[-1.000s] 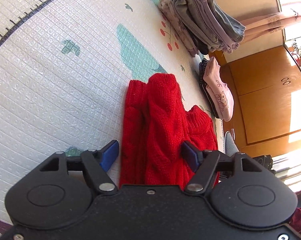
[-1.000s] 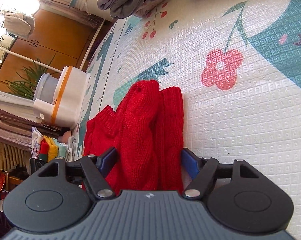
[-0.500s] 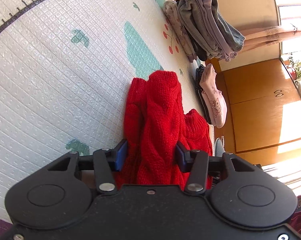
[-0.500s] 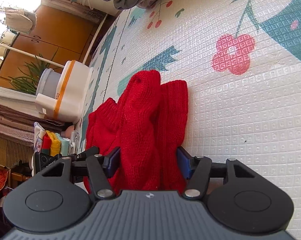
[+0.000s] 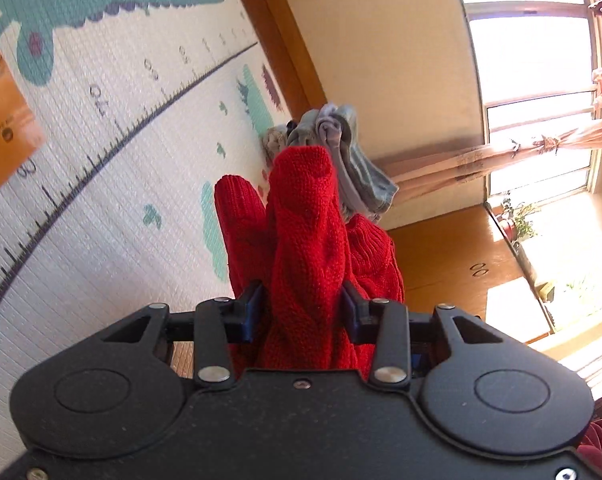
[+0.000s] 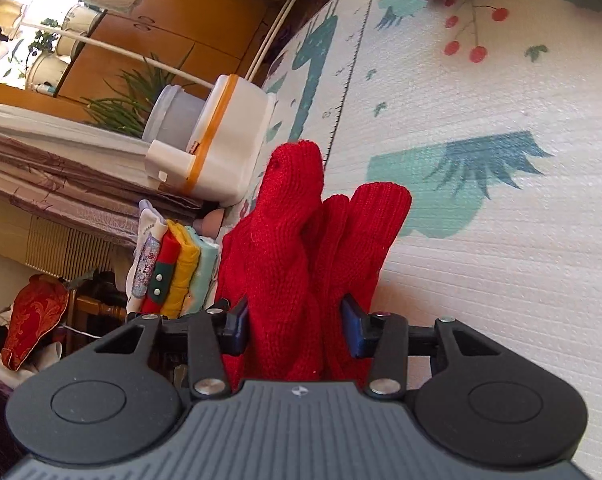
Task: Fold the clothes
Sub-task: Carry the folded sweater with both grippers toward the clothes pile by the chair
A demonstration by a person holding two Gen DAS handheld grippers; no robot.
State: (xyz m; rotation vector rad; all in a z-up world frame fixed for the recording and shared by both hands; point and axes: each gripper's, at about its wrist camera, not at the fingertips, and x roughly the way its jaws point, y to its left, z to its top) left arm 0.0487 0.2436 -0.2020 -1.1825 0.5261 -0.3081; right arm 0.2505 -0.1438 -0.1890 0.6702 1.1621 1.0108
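— What have you got?

— Both my left gripper [image 5: 301, 312] and right gripper [image 6: 295, 326] are clamped on the bunched red cable-knit sweater [image 5: 307, 240], at centre frame above the white patterned foam play mat [image 5: 101, 200].

— The risk?

— Thick, uneven layers could slip free; the folds would fall open.

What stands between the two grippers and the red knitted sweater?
Nothing visible does. The left gripper and the right gripper are each shut on a bunched part of the red knitted sweater, with the knit directly between the fingers.
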